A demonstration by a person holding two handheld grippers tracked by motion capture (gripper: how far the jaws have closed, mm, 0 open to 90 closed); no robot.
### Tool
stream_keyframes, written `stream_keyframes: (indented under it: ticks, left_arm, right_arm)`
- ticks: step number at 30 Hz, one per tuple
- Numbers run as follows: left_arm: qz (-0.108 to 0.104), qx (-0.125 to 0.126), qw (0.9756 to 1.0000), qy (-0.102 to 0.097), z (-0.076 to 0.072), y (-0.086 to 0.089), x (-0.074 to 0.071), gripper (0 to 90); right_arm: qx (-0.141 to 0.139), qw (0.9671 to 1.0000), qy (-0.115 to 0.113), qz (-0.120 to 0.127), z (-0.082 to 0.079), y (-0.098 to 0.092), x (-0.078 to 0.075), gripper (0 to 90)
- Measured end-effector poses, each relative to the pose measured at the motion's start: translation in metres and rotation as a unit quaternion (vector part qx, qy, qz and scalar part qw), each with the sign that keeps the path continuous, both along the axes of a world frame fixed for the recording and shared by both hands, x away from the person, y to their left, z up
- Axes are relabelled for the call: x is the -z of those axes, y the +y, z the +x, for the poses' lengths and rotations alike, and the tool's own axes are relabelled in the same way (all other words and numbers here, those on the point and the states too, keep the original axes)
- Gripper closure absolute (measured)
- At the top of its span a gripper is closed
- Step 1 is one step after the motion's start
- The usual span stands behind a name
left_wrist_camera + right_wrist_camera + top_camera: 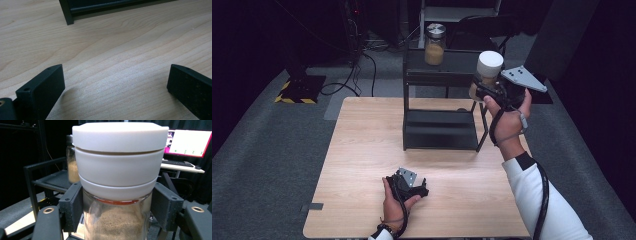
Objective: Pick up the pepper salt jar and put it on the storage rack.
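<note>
From my remote seat: right gripper (486, 90) clamped on a glass jar w/ white lid (488, 67), held in the air beside the top of the black two-tier rack (439, 127); in the right gripper view the pads squeeze the glass just under the lid (120, 157), sandy brown fill visible inside. Left gripper (422, 189) rests low on the light wood table (362, 160) near its front edge, jaws wide apart w/ nothing between them, bare grain under them in the left gripper view. Rack stands at the table's far side; a second jar w/ metal lid (435, 44) sits on its upper shelf. Room: grey carpet (257, 165), black drapes around, cables on the floor, a yellow-black striped base plate (297, 92) far left. Behind the held jar, a lit monitor (188, 142) on a desk.
</note>
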State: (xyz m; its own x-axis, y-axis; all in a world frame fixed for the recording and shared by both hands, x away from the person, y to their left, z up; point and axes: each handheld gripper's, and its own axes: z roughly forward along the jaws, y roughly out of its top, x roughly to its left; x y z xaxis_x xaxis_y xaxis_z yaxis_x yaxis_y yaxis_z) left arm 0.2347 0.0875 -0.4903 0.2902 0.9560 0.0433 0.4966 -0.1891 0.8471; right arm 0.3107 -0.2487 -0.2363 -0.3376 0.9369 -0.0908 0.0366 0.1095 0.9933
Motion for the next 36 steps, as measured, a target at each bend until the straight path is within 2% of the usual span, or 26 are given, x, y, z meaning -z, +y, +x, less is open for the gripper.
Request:
stream_keyframes:
  ticks: [3, 7, 10, 14, 19, 25, 30, 33, 36]
  left_arm:
    - [-0.002, 0.0, 1.0, 0.002, 0.001, 0.001, 0.0, 1.1]
    - [-0.002, 0.0, 1.0, 0.002, 0.001, 0.001, -0.001, 1.1]
    - [-0.001, 0.0, 1.0, 0.002, 0.001, 0.001, 0.0, 1.1]
    - [-0.001, 0.0, 1.0, 0.001, 0.0, 0.0, 0.0, 1.1]
    - [-0.002, 0.0, 1.0, 0.002, 0.001, 0.001, 0.0, 1.1]
    - [-0.003, 0.0, 1.0, 0.003, 0.001, 0.001, 0.0, 1.1]
    - [-0.003, 0.0, 1.0, 0.003, 0.001, 0.001, 0.0, 1.1]
    - [-0.002, 0.0, 1.0, 0.002, 0.001, 0.001, 0.0, 1.1]
    - [-0.002, 0.0, 1.0, 0.002, 0.001, 0.001, 0.0, 1.1]
  right_arm:
    - [0.008, 0.9999, -0.006, -0.006, 0.004, 0.006, -0.006, 33.7]
    - [0.02, 0.9997, -0.014, 0.005, 0.007, 0.014, -0.012, 33.7]
    - [0.033, 0.9993, -0.019, -0.002, 0.009, 0.023, -0.016, 33.7]
    - [0.039, 0.9989, -0.018, 0.018, 0.018, 0.026, -0.021, 33.7]
    - [0.052, 0.9982, -0.026, 0.017, 0.028, 0.032, -0.027, 33.7]
    - [0.079, 0.9965, -0.022, 0.015, 0.039, 0.044, -0.035, 33.7]
    - [0.101, 0.9943, -0.025, 0.02, 0.05, 0.051, -0.035, 33.8]
    - [0.105, 0.994, -0.023, 0.024, 0.058, 0.052, -0.035, 33.8]
    - [0.107, 0.994, -0.017, 0.018, 0.065, 0.054, -0.038, 33.7]
